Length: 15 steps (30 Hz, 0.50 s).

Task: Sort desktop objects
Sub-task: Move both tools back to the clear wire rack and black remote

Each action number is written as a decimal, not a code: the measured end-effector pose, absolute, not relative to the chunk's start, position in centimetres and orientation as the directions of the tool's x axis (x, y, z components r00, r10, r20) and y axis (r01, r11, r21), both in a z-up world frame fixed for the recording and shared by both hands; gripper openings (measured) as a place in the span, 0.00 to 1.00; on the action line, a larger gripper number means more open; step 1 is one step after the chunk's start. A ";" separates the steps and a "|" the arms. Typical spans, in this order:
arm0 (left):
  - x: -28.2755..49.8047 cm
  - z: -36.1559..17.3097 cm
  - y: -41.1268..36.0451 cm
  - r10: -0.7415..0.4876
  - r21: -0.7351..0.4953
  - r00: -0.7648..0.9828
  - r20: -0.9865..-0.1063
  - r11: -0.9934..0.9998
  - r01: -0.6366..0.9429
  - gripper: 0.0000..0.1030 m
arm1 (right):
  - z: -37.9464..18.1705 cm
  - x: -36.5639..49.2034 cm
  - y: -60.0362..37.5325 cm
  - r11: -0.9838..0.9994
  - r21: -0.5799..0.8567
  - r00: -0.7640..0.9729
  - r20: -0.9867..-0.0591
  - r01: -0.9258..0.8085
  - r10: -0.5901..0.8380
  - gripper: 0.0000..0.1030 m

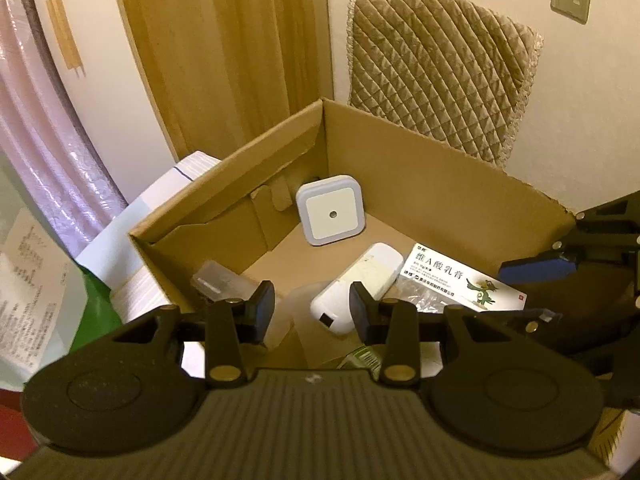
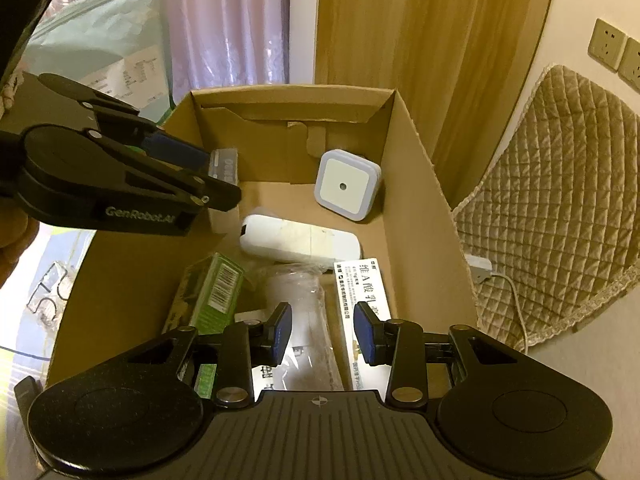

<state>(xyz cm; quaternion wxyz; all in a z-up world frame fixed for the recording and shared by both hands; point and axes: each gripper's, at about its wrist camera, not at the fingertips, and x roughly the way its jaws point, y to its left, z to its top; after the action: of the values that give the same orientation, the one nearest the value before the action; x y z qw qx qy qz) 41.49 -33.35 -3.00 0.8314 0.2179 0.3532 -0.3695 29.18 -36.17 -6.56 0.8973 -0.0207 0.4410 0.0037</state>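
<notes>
Matt cardboard box (image 2: 416, 208); smooth white plastic night light (image 2: 346, 188) (slightly glossy).

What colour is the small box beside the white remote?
Green, clearest in the right wrist view.

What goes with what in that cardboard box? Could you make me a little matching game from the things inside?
Things:
1. square night light
2. green carton
3. white oblong device
4. medicine box

Descriptions:
A. lies flat across the middle
B. leans in the far corner
C. printed with black Chinese characters
D. shows a barcode

Pairs: 1-B, 2-D, 3-A, 4-C
</notes>
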 end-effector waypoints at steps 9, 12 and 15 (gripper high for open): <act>39.9 -1.4 -31.5 -0.461 0.108 0.503 -0.731 0.650 0.752 0.35 | -4.9 27.7 -35.0 0.999 -0.041 0.639 -0.769 -0.035 -0.009 0.37; 39.2 -0.8 -30.8 -0.463 0.112 0.513 -0.723 0.655 0.748 0.36 | -4.2 27.1 -34.6 0.998 -0.042 0.652 -0.758 -0.038 -0.007 0.37; 38.5 -0.3 -30.0 -0.462 0.114 0.522 -0.717 0.661 0.741 0.36 | -3.5 26.3 -34.2 0.998 -0.043 0.666 -0.746 -0.041 -0.005 0.37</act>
<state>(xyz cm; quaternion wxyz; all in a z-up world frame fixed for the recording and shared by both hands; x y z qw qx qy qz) 38.46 -30.04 -0.30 0.8472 0.2081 0.3359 -0.3550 26.35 -34.20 -3.49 0.9123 -0.0279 0.4084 0.0098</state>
